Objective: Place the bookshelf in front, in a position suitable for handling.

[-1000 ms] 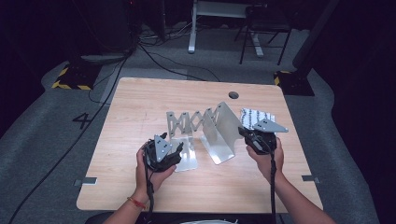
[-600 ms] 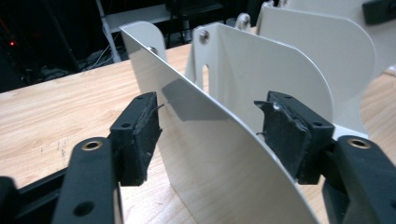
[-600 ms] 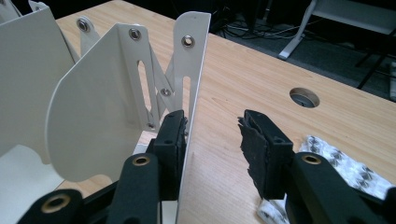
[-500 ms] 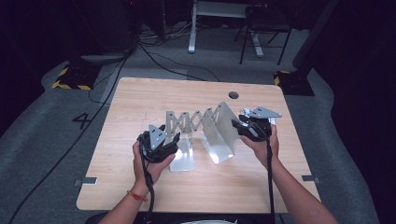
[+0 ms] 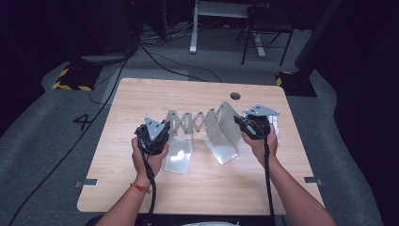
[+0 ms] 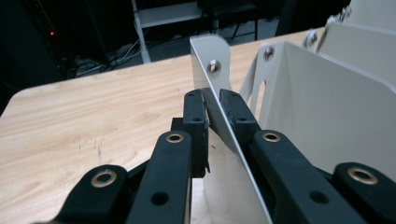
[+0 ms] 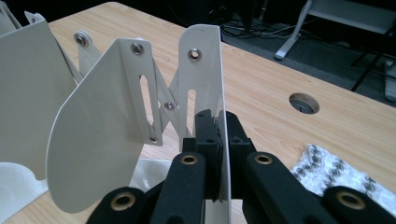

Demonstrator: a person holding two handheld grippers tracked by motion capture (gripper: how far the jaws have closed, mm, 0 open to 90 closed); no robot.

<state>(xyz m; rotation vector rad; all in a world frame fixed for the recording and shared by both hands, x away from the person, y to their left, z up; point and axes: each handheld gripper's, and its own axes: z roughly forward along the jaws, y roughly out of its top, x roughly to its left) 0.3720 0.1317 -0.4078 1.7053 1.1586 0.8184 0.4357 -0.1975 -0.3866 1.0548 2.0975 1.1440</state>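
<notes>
An expanding metal rack [image 5: 193,121] stands mid-table, with a scissor lattice joining upright grey plates. My left gripper [image 5: 161,131] is at its left end. In the left gripper view, that gripper [image 6: 215,108] is shut on the thin edge of the left end plate [image 6: 211,56]; its jaws have just been closing with the plate between them. My right gripper [image 5: 239,123] is at the right end. In the right gripper view, it [image 7: 217,125] is shut on the right end plate [image 7: 201,70], and its jaws have also just been closing on it.
A black-and-white patterned sheet [image 5: 275,132] [image 7: 329,173] lies on the wooden table [image 5: 141,94] just right of my right hand. A round cable hole [image 5: 235,96] [image 7: 303,103] sits near the far edge. Cables, a chair and desk legs are on the floor beyond.
Both hands have moved away from the person toward the rack's ends, the right one also leftward. Each gripper now clamps an end plate.
</notes>
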